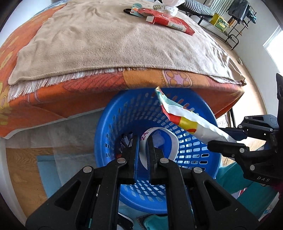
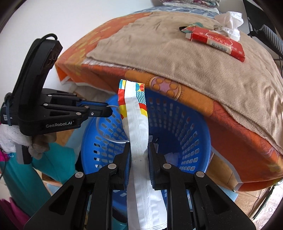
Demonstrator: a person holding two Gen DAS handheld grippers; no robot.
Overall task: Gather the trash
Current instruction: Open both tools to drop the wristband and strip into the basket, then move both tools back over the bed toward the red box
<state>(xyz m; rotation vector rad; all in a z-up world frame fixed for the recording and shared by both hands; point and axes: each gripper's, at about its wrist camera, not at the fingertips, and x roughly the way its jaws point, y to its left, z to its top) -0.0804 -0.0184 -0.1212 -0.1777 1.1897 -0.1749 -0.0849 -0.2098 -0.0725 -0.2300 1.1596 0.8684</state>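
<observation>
Hovering over a blue perforated basket [image 1: 123, 113] that stands on the floor against the side of a bed, two hand-held grippers each carry a piece of trash. The right gripper [image 2: 138, 146] has its jaws clenched on a long white wrapper [image 2: 139, 123] printed in red, yellow and blue at its far end; the wrapper runs up between the fingers and its printed tip reaches past the basket's far rim, in front of the orange bedcover [image 2: 230, 123]. In the left wrist view the same wrapper [image 1: 185, 120] slants across the upper right part of the basket's mouth.

The left gripper [image 1: 141, 141] points steeply down into the basket with its jaws nearly shut on a curved white piece [image 1: 169, 139] with red lettering, whose free end loops out to the right of the fingers; just what this piece is cannot be told. In the right wrist view the left gripper [image 2: 110, 111] sits above the basket's left rim, a thin pale curve trailing from its tip. A little other trash lies at the basket's bottom.

On the bed, a beige blanket [image 1: 106, 44] with a white fringe covers the orange bedcover [image 1: 70, 99]. At its far end lie a flat red carton [image 1: 169, 22], a small colourful packet [image 1: 136, 8] and a crumpled white plastic bag [image 2: 230, 21], all well apart from the basket.
</observation>
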